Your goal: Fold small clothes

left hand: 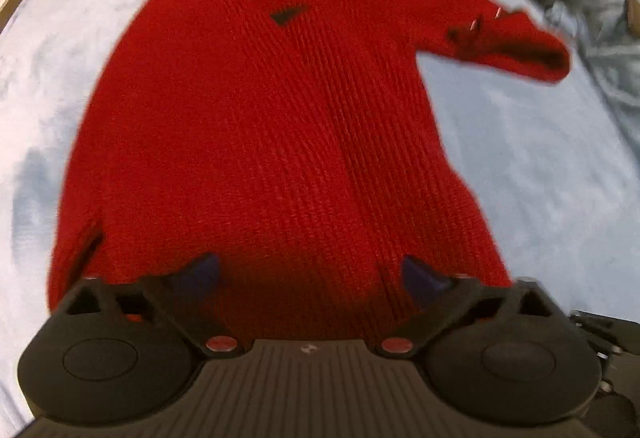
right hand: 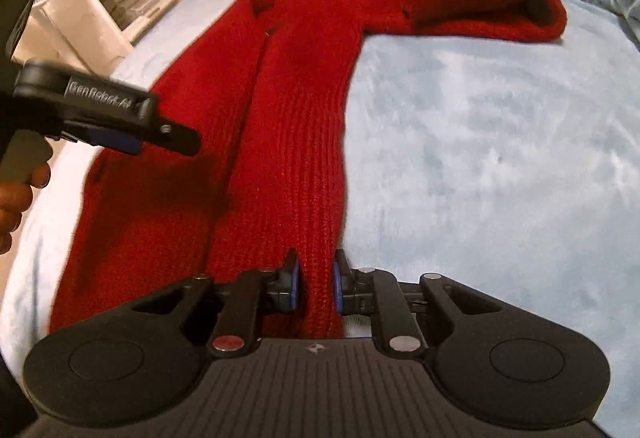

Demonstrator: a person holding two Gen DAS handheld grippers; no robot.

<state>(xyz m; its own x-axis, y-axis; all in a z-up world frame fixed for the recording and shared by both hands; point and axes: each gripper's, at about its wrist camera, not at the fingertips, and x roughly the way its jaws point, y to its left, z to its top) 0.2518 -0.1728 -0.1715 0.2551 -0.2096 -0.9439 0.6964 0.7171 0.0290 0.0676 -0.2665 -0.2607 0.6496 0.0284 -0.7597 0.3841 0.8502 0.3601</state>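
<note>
Hovering left tool (left hand: 310, 274), spread over sweater (left hand: 260, 118)

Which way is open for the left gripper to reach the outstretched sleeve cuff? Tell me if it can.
Probably yes. The left gripper is open and holds nothing, hovering over the red sweater. The sleeve cuff lies on the blue blanket with nothing between.

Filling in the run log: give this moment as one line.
task: fold | left hand-held gripper: open over red sweater | right hand-held gripper: shut on sweater's edge | surface: light blue bedding
</note>
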